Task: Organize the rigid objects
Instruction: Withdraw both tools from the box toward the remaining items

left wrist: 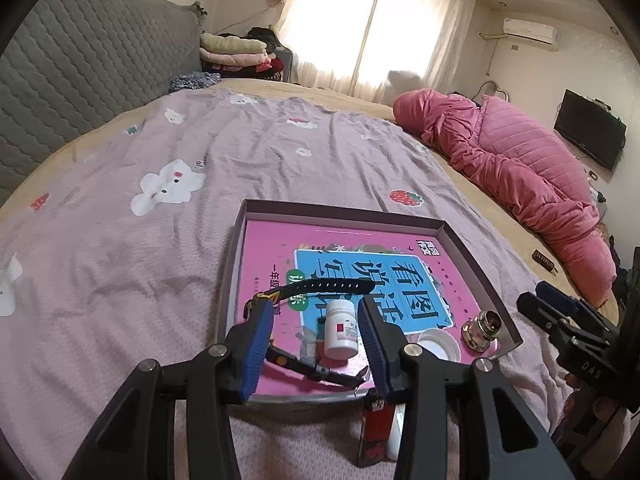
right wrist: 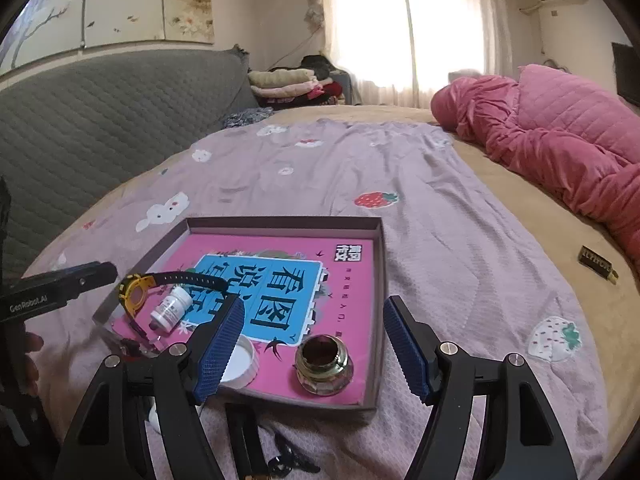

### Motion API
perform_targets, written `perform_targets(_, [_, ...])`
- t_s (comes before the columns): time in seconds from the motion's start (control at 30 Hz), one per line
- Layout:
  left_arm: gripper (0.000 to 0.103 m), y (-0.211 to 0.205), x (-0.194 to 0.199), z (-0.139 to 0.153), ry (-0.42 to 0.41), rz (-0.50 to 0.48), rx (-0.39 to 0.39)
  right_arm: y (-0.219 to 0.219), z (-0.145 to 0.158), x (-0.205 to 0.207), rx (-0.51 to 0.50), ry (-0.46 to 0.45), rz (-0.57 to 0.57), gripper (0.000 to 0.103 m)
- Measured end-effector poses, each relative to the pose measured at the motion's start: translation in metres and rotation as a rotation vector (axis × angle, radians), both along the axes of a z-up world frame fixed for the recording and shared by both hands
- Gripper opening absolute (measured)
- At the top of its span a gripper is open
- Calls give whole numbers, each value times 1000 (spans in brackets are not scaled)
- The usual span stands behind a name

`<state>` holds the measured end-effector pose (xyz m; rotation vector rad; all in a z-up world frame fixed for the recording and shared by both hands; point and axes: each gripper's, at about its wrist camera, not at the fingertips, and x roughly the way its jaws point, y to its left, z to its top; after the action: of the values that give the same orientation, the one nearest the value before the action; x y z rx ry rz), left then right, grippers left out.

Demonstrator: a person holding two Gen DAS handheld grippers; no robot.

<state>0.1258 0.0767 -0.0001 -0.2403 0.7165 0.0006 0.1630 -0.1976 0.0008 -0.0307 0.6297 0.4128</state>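
A shallow grey tray (left wrist: 472, 252) (right wrist: 381, 280) lies on the bed with a pink book as its floor. In it are a white pill bottle (left wrist: 340, 336) (right wrist: 172, 308) on its side, a yellow watch with a black strap (left wrist: 320, 290) (right wrist: 136, 294), a white lid (left wrist: 438, 342) (right wrist: 240, 364), a brass-rimmed glass jar (left wrist: 482, 330) (right wrist: 324, 364) and a black tool (left wrist: 316, 370). My left gripper (left wrist: 314, 312) (right wrist: 92, 274) hovers open above the bottle, pads clear of it. My right gripper (right wrist: 316, 308) (left wrist: 560, 312) stands wide open over the jar and lid, empty.
A red lighter (left wrist: 374, 428) and a white object (left wrist: 394, 428) lie on the lilac sheet just before the tray. Black small items (right wrist: 288, 456) sit near the bottom edge. A pink quilt (left wrist: 520, 172) is heaped at right, with a brown tag (right wrist: 596, 266) beside it. A grey headboard (left wrist: 80, 72) runs along the left.
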Motion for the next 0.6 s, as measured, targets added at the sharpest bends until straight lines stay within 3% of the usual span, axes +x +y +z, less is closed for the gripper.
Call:
perform_targets(0.07, [45, -2, -5, 2, 0, 1, 0, -4, 3, -5, 2, -5, -13, 73])
perform_targets(0.17, [55, -6, -14, 4, 0, -3, 9, -7, 6, -13, 9, -7, -16, 73])
perform_targets(0.6, [55, -19, -46, 12, 8, -27, 40, 2, 13, -53, -36, -34, 58, 74])
